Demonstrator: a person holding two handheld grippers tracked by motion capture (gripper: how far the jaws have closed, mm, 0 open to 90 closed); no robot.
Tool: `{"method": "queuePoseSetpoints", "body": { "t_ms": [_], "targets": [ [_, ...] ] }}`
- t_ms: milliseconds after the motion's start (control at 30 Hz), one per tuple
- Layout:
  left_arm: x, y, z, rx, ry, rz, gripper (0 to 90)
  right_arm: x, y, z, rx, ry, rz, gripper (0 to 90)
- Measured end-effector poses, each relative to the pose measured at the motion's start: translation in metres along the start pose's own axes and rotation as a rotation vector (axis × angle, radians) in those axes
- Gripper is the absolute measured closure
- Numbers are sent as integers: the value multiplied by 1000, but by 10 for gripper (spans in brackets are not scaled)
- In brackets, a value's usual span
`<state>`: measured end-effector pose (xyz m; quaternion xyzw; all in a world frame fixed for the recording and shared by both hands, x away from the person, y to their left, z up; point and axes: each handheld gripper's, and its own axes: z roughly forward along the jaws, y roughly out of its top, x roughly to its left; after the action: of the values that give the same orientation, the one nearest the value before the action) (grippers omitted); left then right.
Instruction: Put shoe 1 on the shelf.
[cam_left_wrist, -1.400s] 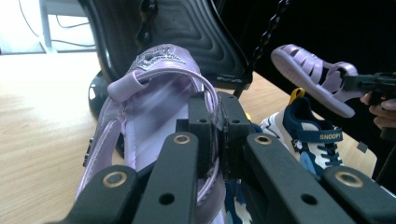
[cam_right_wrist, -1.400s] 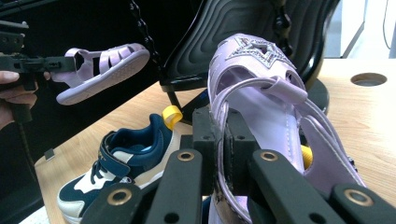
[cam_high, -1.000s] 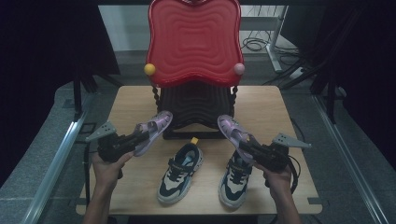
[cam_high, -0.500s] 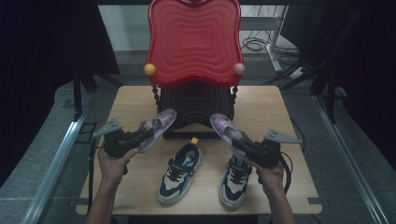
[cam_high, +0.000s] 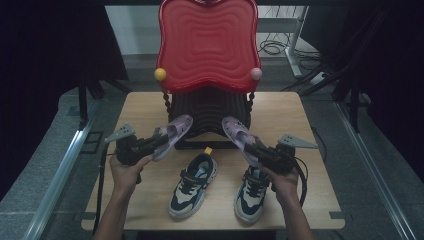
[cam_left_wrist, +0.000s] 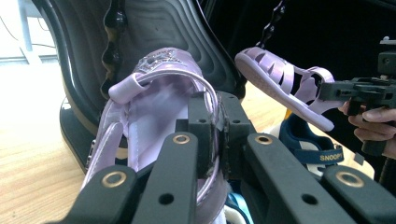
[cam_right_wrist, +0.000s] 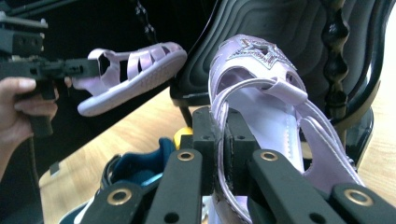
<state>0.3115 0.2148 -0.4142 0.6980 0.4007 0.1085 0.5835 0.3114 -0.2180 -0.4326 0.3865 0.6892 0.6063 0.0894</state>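
Dark curtains ring the wooden table (cam_high: 310, 125). Each gripper's jaws are clamped on a lilac sandal's heel strap: left gripper (cam_high: 150, 145) and right gripper (cam_high: 260, 150) hold the left sandal (cam_high: 172, 134) and right sandal (cam_high: 239, 136) toes-first toward the black rack (cam_high: 207, 112) at the far edge, likely for shelving, above two sneakers (cam_high: 192, 185).

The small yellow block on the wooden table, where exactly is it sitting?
In the high view the small yellow block lies on the wooden table, just in front of the black rack's base, behind the left navy-and-cream sneaker.
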Motion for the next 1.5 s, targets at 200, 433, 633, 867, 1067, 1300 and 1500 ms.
{"method": "queuePoseSetpoints", "body": {
  "t_ms": [200, 433, 633, 867, 1067, 1300, 1500],
  "targets": [
    [-1, 0, 7, -4, 4, 6, 860, -2, 6, 10, -15, 1, 16, 857],
    [-2, 3, 10, -3, -1, 14, 859, 1, 12, 18, -20, 3, 8, 857],
    [-6, 8, 17, -6, -18, 25, 859, 3, 16, 24, -23, 1, 10, 856],
    [-10, 15, 25, -7, -12, 49, 859, 5, 21, 33, -22, 4, 13, 856],
    [-9, 23, 34, -29, -8, 42, 860, 5, 26, 44, -28, 4, 15, 856],
    [-9, 28, 42, -32, -1, 48, 860, 4, 29, 51, -35, -9, 26, 856],
    [-8, 30, 48, -32, 5, 53, 860, 2, 31, 55, -31, -19, 32, 856]
  ]
}}
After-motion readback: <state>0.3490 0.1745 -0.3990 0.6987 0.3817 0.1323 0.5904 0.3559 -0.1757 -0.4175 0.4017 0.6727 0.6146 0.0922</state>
